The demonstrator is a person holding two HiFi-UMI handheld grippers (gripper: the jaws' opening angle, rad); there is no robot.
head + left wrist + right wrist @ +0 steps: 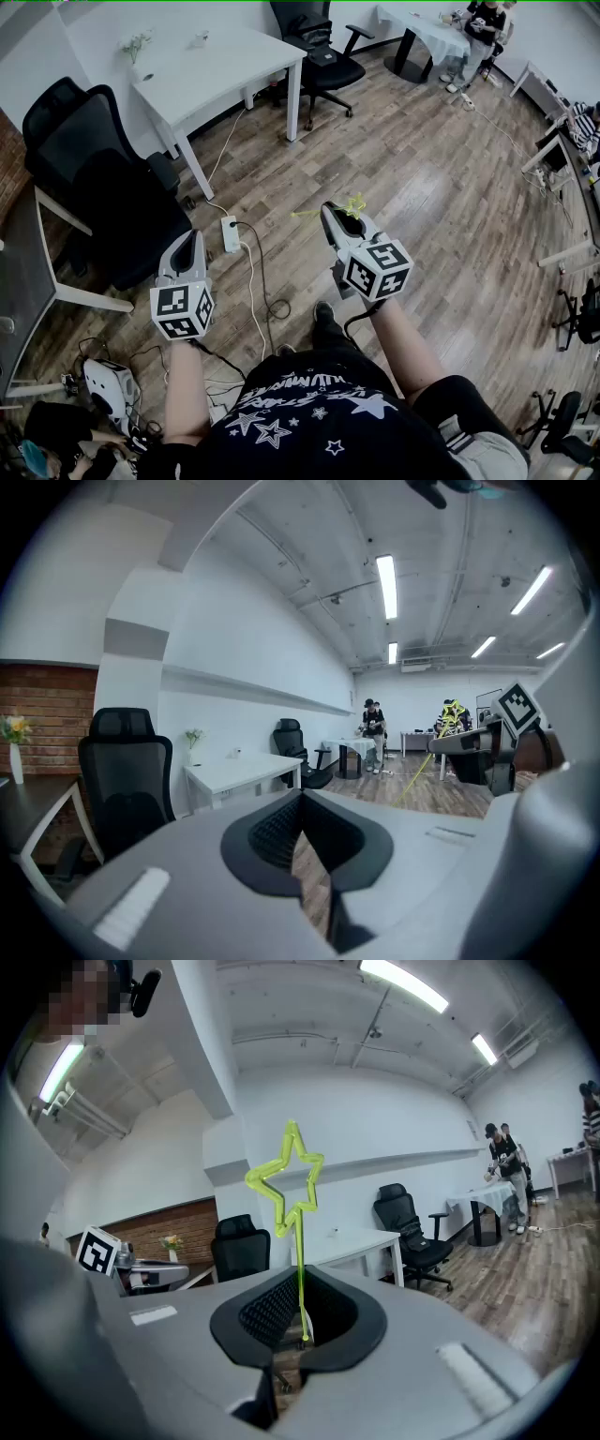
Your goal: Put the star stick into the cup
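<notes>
My right gripper (332, 214) is shut on the thin stem of a yellow-green star stick (352, 204), held over the wooden floor. In the right gripper view the stem rises from between the pads of that gripper (298, 1290) and the outline star of the stick (286, 1180) stands above the jaws. My left gripper (190, 240) hangs level to the left, shut, with nothing between its fingers (300, 803). From the left gripper view the right gripper (469, 747) and the star stick (454, 714) show at the right. No cup shows in any view.
A white table (216, 70) stands ahead, with black office chairs at the left (103, 187) and behind it (314, 47). A power strip (230, 234) and cables lie on the floor near my feet. A grey desk (19, 281) borders the left. People sit far right (483, 23).
</notes>
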